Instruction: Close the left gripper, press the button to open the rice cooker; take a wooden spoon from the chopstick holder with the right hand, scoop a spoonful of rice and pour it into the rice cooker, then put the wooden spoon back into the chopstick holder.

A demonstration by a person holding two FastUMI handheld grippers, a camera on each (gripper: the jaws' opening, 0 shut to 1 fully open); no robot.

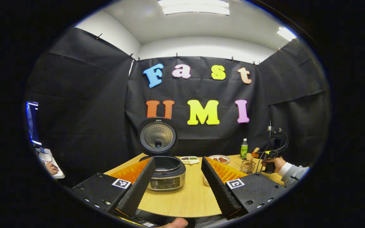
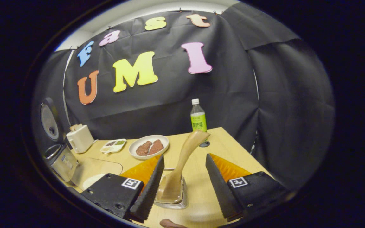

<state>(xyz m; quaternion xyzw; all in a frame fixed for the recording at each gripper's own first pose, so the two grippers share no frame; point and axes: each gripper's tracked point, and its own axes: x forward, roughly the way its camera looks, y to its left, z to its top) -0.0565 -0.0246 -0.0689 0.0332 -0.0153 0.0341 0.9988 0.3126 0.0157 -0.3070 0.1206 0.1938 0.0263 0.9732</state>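
**Lid is up, spoon is standing in its holder**

Start on the left. In the left gripper view the rice cooker (image 1: 166, 172) sits on the wooden table (image 1: 188, 196), and its round lid (image 1: 157, 136) stands straight up behind the pot. So the button job looks done. The left gripper (image 1: 177, 183) is spread wide, with nothing between its fingers, and it sits back from the cooker, not touching it.

Move along the table. Behind the cooker there is a small snack tray (image 1: 189, 160), then a white plate (image 1: 219, 159) with brown food on it, then a green bottle (image 1: 244, 148) near the back wall.

Now the right side. In the right gripper view the wooden spoon (image 2: 182, 161) stands in the clear chopstick holder (image 2: 171, 194). Its handle leans up and to the right, toward the bottle. The right gripper (image 2: 185, 186) is spread wide too. One finger is on each side of the spoon and holder, but they are not squeezing anything. In the left gripper view you can see a hand (image 1: 272, 163) in a light sleeve holding that gripper by the holder, far over at the table's right edge.

No rice shows on the spoon. Whether the scoop and pour are done cannot be told from here. Either the gripper is about to grab the spoon, or it has just let it go. If it is the first, nearly all the spoon work is left.
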